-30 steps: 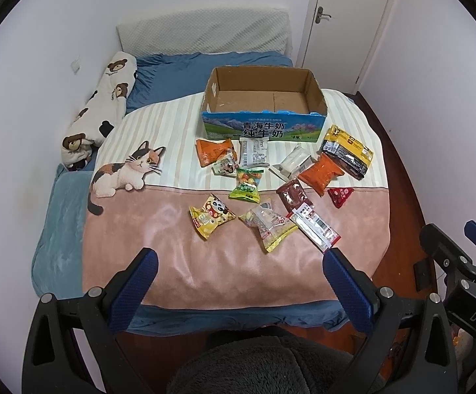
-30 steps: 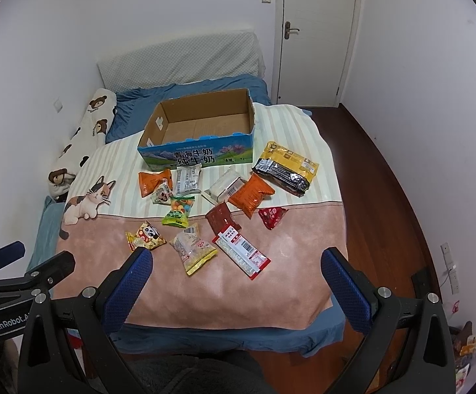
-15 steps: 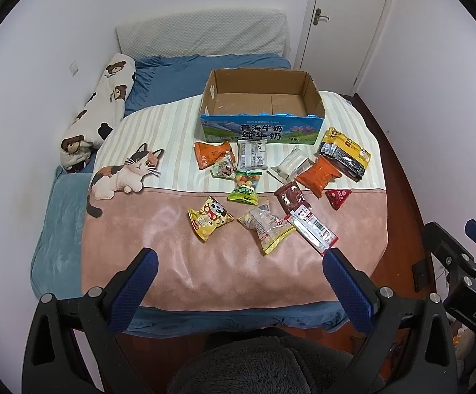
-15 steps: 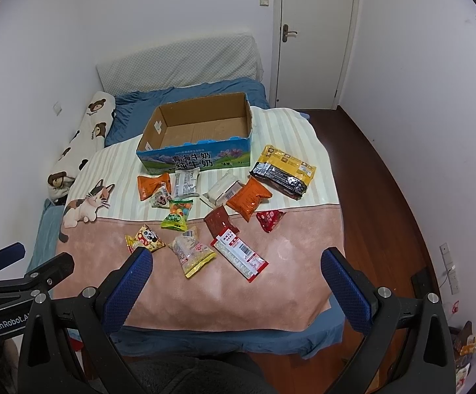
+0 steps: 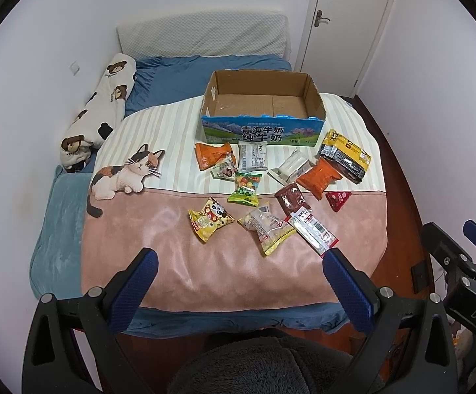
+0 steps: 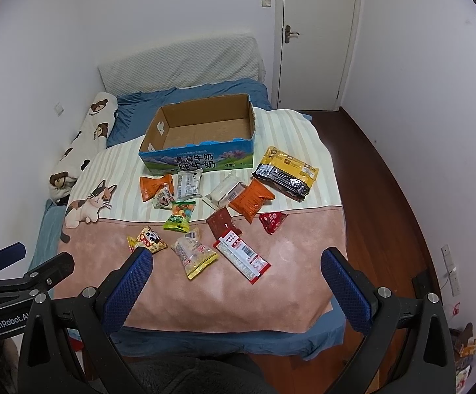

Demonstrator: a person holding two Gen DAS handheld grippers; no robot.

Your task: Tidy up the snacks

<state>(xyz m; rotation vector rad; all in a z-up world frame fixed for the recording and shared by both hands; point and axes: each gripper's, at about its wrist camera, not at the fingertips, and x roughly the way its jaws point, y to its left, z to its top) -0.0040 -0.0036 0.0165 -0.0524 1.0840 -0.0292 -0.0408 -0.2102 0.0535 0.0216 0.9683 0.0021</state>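
An empty cardboard box with a blue printed front stands on the bed's blanket. Several snack packets lie scattered in front of it: a yellow panda packet, a green candy bag, an orange bag, a red and white bar and a large yellow and black pack. My left gripper hangs open above the bed's near edge, nothing between its fingers. My right gripper is open too, equally far back and empty.
A bear-print bolster lies along the left wall and a grey pillow at the head. A white door and wooden floor are on the right. A dark fluffy sleeve fills the bottom.
Both cameras have pulled back and risen slightly, so the bed and snacks appear a little smaller. Nothing on the bed has moved, and both grippers have stayed open.
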